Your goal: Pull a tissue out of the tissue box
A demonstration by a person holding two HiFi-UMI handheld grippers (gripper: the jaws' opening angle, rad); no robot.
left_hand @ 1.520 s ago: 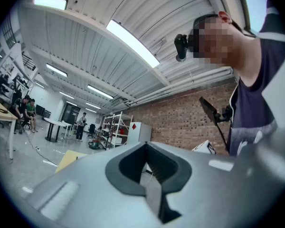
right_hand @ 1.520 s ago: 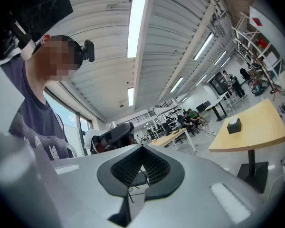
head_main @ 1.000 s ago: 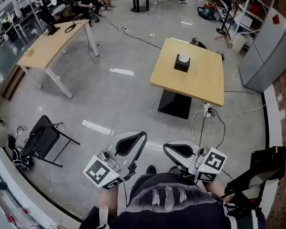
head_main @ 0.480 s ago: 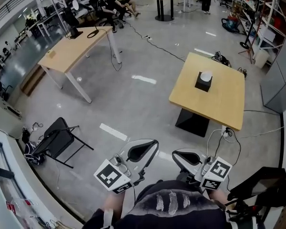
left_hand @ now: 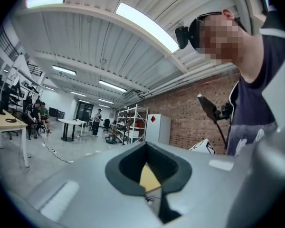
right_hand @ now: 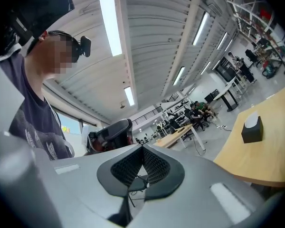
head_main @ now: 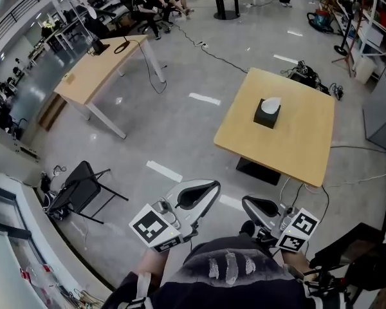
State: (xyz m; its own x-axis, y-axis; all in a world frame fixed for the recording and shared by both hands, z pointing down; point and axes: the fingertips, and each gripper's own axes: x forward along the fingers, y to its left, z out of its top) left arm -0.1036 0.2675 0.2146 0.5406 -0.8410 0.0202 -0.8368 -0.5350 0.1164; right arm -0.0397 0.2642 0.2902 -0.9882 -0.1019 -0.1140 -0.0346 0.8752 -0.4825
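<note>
Tissue box [head_main: 266,116], black with a white tissue [head_main: 271,102] standing out of its top, sits near the middle of a wooden table [head_main: 299,147], at about one o'clock from the person and well apart from both tools. The right gripper view shows it at three o'clock, small and far off.

The left gripper [head_main: 215,185] and right gripper [head_main: 246,201] hang at six o'clock, close to the person's body. Each has its jaws pressed together with nothing between them.

The risks, as I judge them, lie ahead. If the jaws arrive at the box without being spread first, they would poke the tissue back into the slot or shove the light box across the table. A one-handed tug could also lift the whole box instead of freeing a sheet, unless the other tool steadies it.
</note>
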